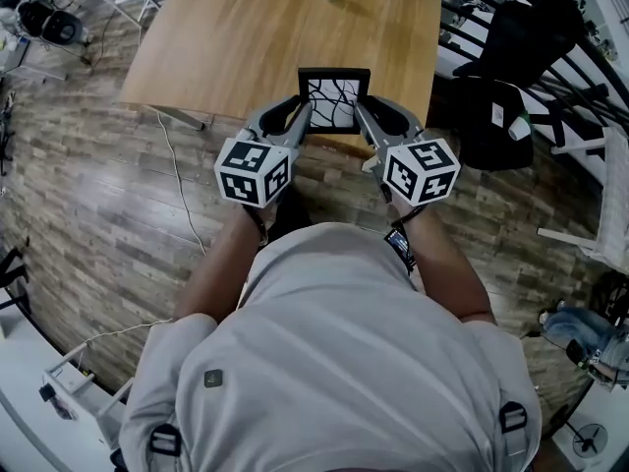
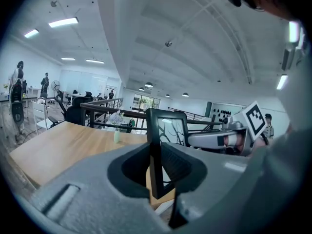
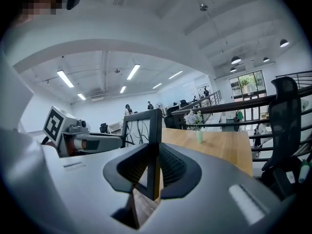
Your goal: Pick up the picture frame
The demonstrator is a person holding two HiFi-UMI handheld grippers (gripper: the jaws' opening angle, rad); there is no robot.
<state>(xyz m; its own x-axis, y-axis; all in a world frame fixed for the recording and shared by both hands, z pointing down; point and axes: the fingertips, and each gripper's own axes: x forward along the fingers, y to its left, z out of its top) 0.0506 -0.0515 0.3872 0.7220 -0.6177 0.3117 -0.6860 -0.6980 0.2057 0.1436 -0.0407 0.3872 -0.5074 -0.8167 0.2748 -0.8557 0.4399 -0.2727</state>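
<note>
Left gripper [image 1: 303, 114] and right gripper [image 1: 362, 114] fingers pinch opposite edges of the picture frame [image 1: 333, 101]; beyond them, a small vase [image 3: 199, 136] holds flowers [image 3: 191, 117] on the surface [image 1: 226, 37].

Seen from above, a person stretches both arms forward, the left forearm [image 1: 224, 268] and right forearm [image 1: 450, 273] bare and held close together. Each hand grips a handheld gripper from behind. The left gripper [image 1: 301, 116] and right gripper [image 1: 366, 114] point ahead and angle inward toward each other. The left marker cube [image 1: 253, 172] and the right marker cube [image 1: 421, 171] sit nearest the wrists. The left gripper's jaws clamp the left edge of an upright picture frame [image 1: 334, 101], and the right gripper's jaws clamp its right edge, pads pressed against both faces.
</note>
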